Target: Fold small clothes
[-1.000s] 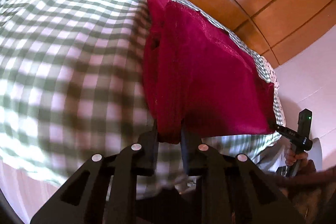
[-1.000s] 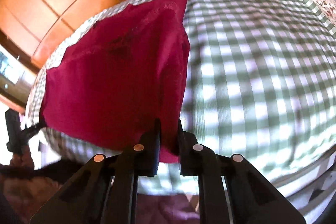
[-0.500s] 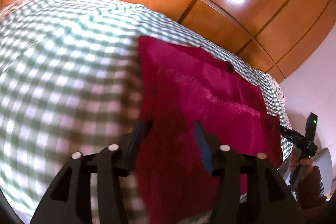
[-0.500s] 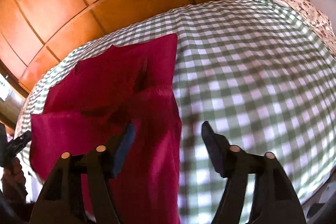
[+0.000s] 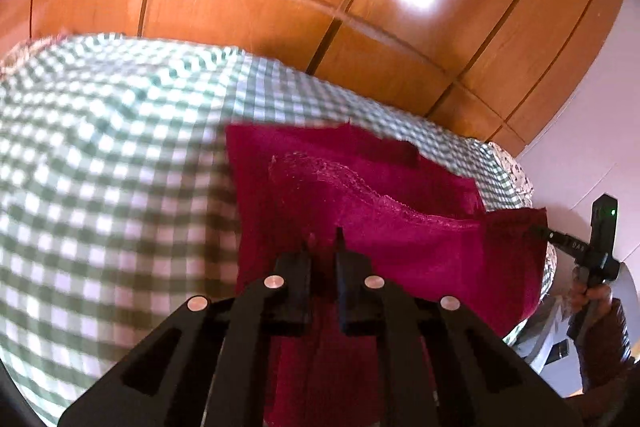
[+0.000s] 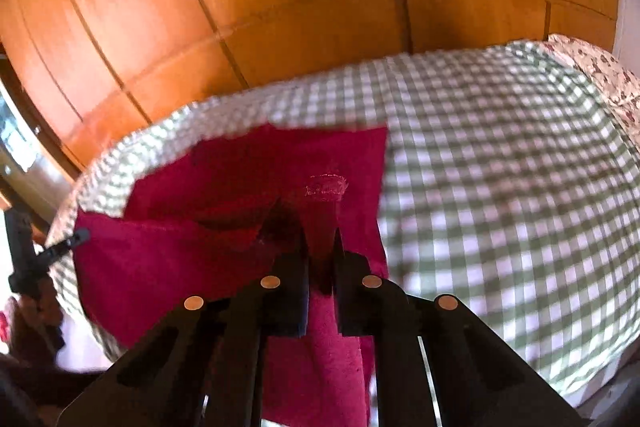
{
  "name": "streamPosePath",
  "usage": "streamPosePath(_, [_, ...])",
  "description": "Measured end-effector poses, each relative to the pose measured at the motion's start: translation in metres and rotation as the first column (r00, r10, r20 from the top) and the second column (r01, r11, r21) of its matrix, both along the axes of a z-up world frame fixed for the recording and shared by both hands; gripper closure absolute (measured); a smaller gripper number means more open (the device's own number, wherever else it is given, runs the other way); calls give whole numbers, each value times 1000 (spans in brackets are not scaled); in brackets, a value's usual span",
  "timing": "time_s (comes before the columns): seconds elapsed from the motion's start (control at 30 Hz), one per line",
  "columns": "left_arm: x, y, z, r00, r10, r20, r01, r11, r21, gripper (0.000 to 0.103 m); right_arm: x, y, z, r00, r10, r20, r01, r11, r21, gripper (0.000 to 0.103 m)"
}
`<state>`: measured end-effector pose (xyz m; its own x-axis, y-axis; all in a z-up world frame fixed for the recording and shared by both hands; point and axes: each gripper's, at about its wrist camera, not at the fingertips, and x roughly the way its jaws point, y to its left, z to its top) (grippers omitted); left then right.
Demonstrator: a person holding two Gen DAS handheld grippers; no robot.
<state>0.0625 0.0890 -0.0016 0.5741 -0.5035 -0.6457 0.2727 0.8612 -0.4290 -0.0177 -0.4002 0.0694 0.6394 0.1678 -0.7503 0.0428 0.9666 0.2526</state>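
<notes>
While both grippers' jaws have just been closing, the left gripper (image 5: pixel 323 241) and right gripper (image 6: pixel 320 241) each pinch a near-edge fold of the crimson cloth (image 5: pixel 360 211). Plush, partly folded with a pale stitched hem, it lies on the green-checked bedspread (image 5: pixel 100 167), long axis running left to right.

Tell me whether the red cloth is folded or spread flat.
Partly folded: the red cloth lies doubled on the checked cover, its lace-trimmed edge crossing a lower layer.
</notes>
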Motion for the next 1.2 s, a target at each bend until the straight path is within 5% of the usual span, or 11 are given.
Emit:
streamPosePath(0.37, [112, -18, 19, 991, 120, 51, -124, 988, 90, 96, 131, -14, -4, 990, -137, 35, 139, 989, -44, 98])
streamPosePath(0.7, [189, -42, -57, 974, 198, -106, -160, 942, 295, 91, 198, -12, -86, 976, -187, -109, 171, 975, -141, 97])
streamPosePath(0.73, [190, -43, -60, 973, 200, -115, -158, 941, 300, 89, 198, -11, -91, 975, -189, -117, 171, 974, -150, 86])
streamPosePath(0.8, [188, -40, -58, 964, 240, -112, -194, 929, 316, 68, 195, -13, -93, 970, -210, -118, 189, 967, -172, 62])
streamPosePath(0.83, [185, -37, -53, 963, 249, -104, -206, 927, 315, 67, 189, -14, -89, 971, -216, -100, 198, 966, -164, 50])
streamPosePath(0.97, [151, -33, -25, 972, 236, -6, -224, 929, 294, 69, 156, -2, -56, 981, -193, 14, 193, 971, -145, 46])
streamPosePath(1.07, [111, -39, -13, 984, 169, 57, -179, 945, 273, 69, 122, 22, -43, 996, -84, 43, 88, 992, -95, 46])
streamPosePath(1.2, [76, -43, -37, 990, 142, 16, -139, 934, 329, 69, 84, 63, -56, 998, 58, 12, -57, 994, -96, 46])
